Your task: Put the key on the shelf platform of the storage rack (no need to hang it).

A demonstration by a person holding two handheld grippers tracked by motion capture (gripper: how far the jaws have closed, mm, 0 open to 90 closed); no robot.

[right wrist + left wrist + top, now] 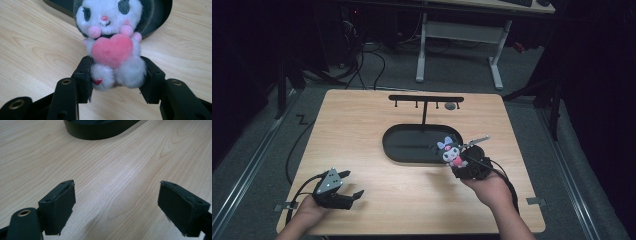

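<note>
A small plush toy (451, 150) with a white face, dark hood and a pink heart on its chest is held upright just above the table. My right gripper (462, 162) is shut on its lower body; in the right gripper view both pads squeeze the plush toy's (113, 50) white legs, with my right gripper (117, 80) over bare wood. A metal clip (477, 140) sticks out from the toy's top. The toy hangs at the right end of a black oval tray (392, 145). My left gripper (349, 185) rests open on the table at the front left, and in its own view my left gripper (116, 207) holds nothing.
A black T-shaped hanger stand (426, 100) with small hooks rises from the tray's far side. The tray's edge (100, 132) lies ahead of the left gripper. The wooden table (362, 120) ends close behind both hands. A white desk frame (457, 45) stands beyond on the floor.
</note>
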